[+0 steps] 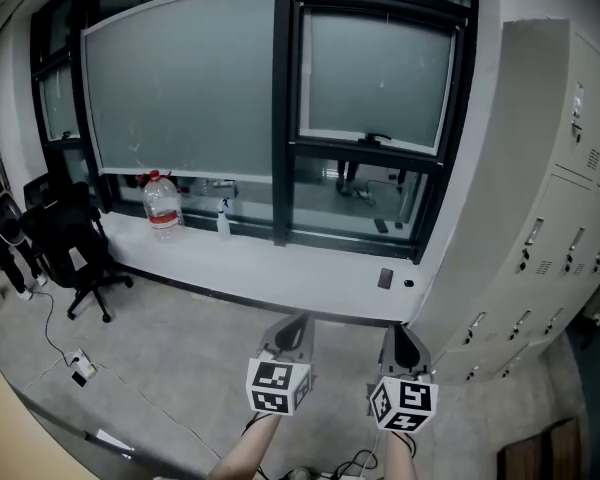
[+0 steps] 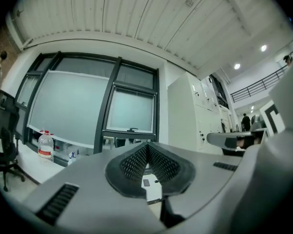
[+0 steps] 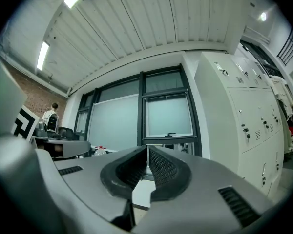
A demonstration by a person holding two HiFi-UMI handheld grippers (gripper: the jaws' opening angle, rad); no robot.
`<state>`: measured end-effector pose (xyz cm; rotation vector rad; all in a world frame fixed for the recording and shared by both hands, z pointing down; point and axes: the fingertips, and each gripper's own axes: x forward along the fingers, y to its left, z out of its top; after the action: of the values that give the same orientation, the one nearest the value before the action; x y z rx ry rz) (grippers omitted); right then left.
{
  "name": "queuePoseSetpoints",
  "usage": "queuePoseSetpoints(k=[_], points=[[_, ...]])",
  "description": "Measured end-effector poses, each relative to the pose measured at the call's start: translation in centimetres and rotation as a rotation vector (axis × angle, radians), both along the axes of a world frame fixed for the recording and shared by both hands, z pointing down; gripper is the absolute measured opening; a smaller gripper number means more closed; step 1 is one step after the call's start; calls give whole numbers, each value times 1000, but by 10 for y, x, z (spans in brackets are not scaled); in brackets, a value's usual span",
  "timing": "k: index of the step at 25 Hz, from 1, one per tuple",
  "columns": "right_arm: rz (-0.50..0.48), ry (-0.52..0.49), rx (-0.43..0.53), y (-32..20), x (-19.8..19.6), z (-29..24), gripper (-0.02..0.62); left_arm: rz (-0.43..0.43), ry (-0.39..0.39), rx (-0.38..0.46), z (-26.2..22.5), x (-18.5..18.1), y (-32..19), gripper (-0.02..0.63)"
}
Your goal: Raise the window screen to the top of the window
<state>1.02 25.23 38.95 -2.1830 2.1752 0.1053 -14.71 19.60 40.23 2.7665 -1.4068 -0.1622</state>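
The window screen (image 1: 180, 78) hangs over the wide left pane, with a smaller sash (image 1: 375, 73) to its right. Below both runs the sill (image 1: 310, 268). A water bottle (image 1: 162, 206) stands on its left part, with a spray bottle (image 1: 223, 220) just to the right. An office chair (image 1: 70, 243) sits on the floor at the left, and lockers (image 1: 550, 218) stand at the right. The left gripper (image 1: 300, 320) and right gripper (image 1: 397, 330) are side by side before the sill.

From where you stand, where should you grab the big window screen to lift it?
Probably its bottom rail, the only stiff edge on the big screen; the sheet above is flat, nothing to pinch. Come from the room side, slightly below, right of the water bottle. The left gripper and right gripper are shut, so open one first.
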Motion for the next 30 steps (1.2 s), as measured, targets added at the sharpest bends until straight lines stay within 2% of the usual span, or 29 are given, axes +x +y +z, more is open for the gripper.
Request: queuePoseSetpoints(k=[6, 11, 15, 21, 26, 30], points=[[-22, 13, -24, 47, -55, 0, 18, 25, 16, -15, -1, -36, 53, 5], [-20, -23, -65, 98, -81, 19, 6, 45, 9, -57, 17, -60, 100, 5], [-16, -39, -66, 119, -91, 22, 6, 39, 5, -67, 19, -74, 122, 5], [-22, -23, -35, 139, -86, 9, 6, 12, 43, -42, 9, -73, 134, 5], [-8, -51, -31, 153, -61, 11, 6, 18, 31, -47, 13, -54, 142, 5], [-28, -32, -47, 156, -47, 16, 6, 19, 24, -56, 20, -35, 140, 5]])
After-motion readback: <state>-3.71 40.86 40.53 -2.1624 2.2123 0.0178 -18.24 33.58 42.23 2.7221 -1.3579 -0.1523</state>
